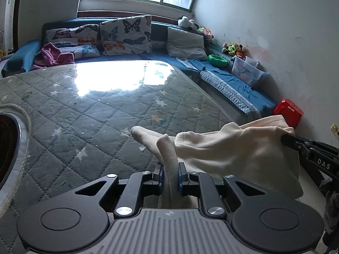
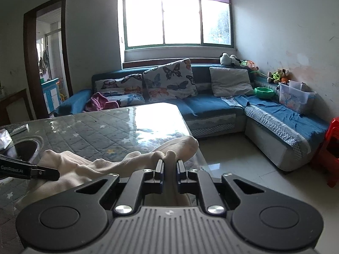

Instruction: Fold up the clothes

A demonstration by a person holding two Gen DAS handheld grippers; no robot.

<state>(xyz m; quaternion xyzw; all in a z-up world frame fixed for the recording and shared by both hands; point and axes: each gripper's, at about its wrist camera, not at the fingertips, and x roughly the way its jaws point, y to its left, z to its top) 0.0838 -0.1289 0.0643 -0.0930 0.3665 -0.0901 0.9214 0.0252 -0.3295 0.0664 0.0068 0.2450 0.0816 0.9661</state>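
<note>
Cream garment held up between two closed grippers at the table's near edge

In the left wrist view, the left gripper [image 1: 170, 170] at bottom centre pinches a ridge of the cream garment [image 1: 222, 150]; at the right edge, the right gripper [image 1: 285, 138] clamps its other end, likely to spread it for a fold. The cloth looks soft, bunched and sagging, a rounded end resting on the quilted table [image 1: 95, 110], lower right of frame.
</note>
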